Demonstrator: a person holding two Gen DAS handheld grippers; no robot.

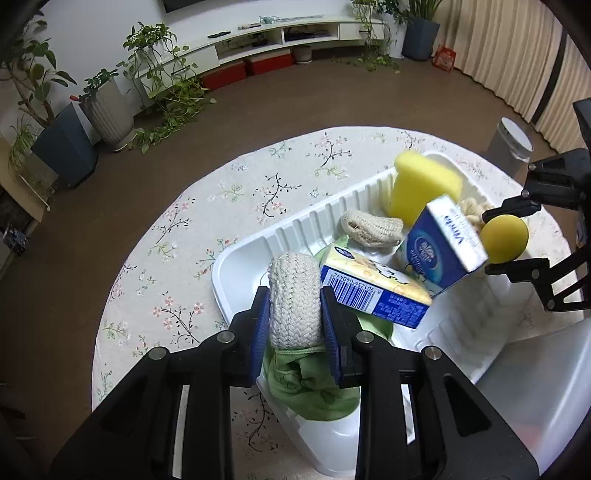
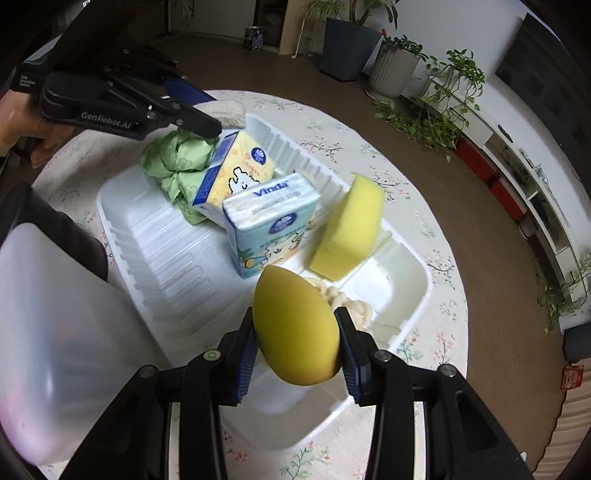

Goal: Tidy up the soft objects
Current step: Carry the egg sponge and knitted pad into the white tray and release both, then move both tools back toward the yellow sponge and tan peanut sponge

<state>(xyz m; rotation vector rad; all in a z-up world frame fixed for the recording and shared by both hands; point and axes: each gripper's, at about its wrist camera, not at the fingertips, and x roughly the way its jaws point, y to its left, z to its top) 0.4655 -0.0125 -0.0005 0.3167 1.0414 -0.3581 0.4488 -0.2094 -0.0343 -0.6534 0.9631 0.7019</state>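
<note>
My left gripper [image 1: 294, 310] is shut on a white woven rope pad [image 1: 294, 301] and holds it above the white ribbed tray [image 1: 236, 269]. It also shows in the right wrist view [image 2: 207, 123], where the pad [image 2: 229, 110] peeks out behind it. My right gripper [image 2: 295, 341] is shut on a yellow egg-shaped sponge [image 2: 295, 328], held over the tray [image 2: 155, 254]; it shows in the left wrist view [image 1: 495, 240] too. In the tray lie a green cloth [image 2: 173, 158], two tissue packs [image 2: 236, 170] [image 2: 269, 225], a yellow foam sponge [image 2: 349, 227] and rope pieces [image 1: 371, 229].
The tray sits on a round table with a floral cloth [image 1: 184, 240]. A translucent plastic bin [image 2: 62, 325] stands beside the tray on my near side. Potted plants [image 1: 107, 107], a white TV shelf [image 1: 280, 33] and a small white bin [image 1: 511, 142] stand around on the brown floor.
</note>
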